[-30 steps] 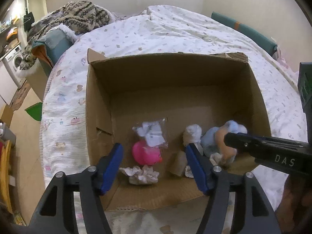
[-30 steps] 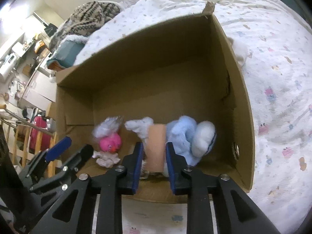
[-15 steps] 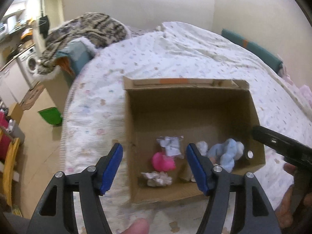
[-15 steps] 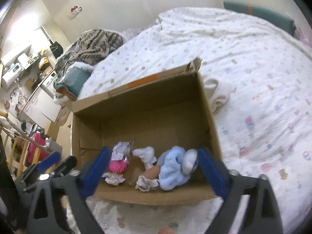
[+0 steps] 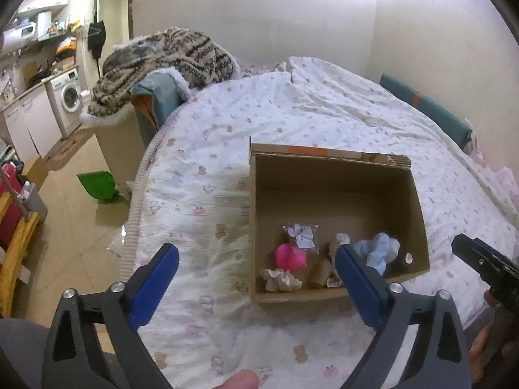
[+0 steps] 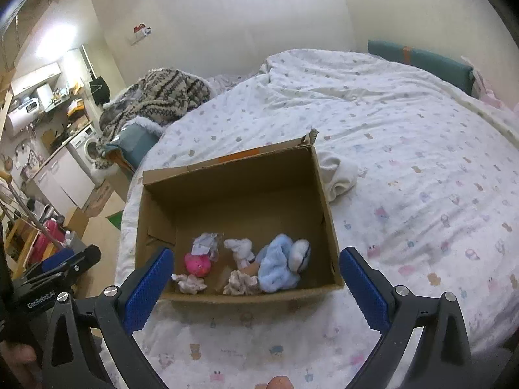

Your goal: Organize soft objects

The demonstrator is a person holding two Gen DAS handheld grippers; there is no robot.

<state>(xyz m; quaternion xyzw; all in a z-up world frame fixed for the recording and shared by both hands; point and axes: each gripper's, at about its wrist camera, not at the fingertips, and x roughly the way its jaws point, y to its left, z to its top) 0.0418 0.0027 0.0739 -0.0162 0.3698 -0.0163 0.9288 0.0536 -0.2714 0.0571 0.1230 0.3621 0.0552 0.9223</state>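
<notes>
An open cardboard box (image 5: 418, 201) (image 6: 321, 194) sits on the bed. Along its near wall lie a light blue plush toy (image 5: 378, 251) (image 6: 279, 267), a pink toy (image 5: 290, 257) (image 6: 198, 264), a small clear bag (image 5: 301, 235) (image 6: 206, 243), a white plush piece (image 6: 241, 248) and crumpled beige cloths (image 5: 280, 280) (image 6: 189, 283). My left gripper (image 5: 258, 264) is open and empty, held back above the bed before the box. My right gripper (image 6: 256, 270) is open and empty, also back from the box.
A white folded cloth (image 6: 337, 175) lies on the patterned bedsheet (image 6: 421, 149) right of the box. A striped blanket (image 5: 162, 55) is piled at the bed's far left. Left of the bed are a green bin (image 5: 97, 186) on the floor, a washing machine (image 5: 66, 99) and cabinets.
My right gripper opened, let go of the blue plush toy in the box and drew back. Both grippers pulled up and away from the box.
</notes>
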